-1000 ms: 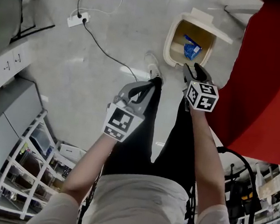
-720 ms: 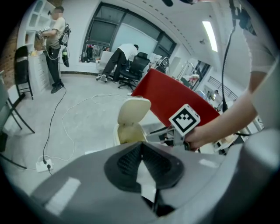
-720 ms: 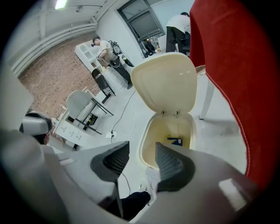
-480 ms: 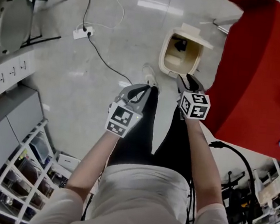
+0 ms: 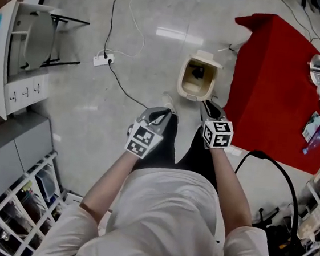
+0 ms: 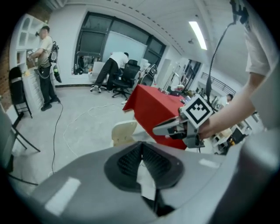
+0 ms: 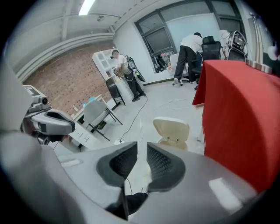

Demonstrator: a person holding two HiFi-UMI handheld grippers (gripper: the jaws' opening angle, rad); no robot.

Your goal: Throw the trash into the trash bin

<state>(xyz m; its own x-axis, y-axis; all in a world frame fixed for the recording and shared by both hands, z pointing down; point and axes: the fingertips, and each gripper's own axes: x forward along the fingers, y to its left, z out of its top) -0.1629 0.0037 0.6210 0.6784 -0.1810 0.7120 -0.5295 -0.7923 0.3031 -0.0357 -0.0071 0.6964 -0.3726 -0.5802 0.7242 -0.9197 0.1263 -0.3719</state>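
Left gripper (image 5: pixel 163 113): jaws together at the tips. Right gripper (image 5: pixel 209 106): jaws closing, nothing between them. Both point obliquely downward, side by side, forearms extended forward.

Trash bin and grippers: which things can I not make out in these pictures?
1. Head view: what lies inside the trash bin is too small and dark to name.
2. Right gripper view: the raised lid hides the bin's inside.
3. Left gripper view: white patch behind the left gripper's closed tips, scrap or shoe, unclear.
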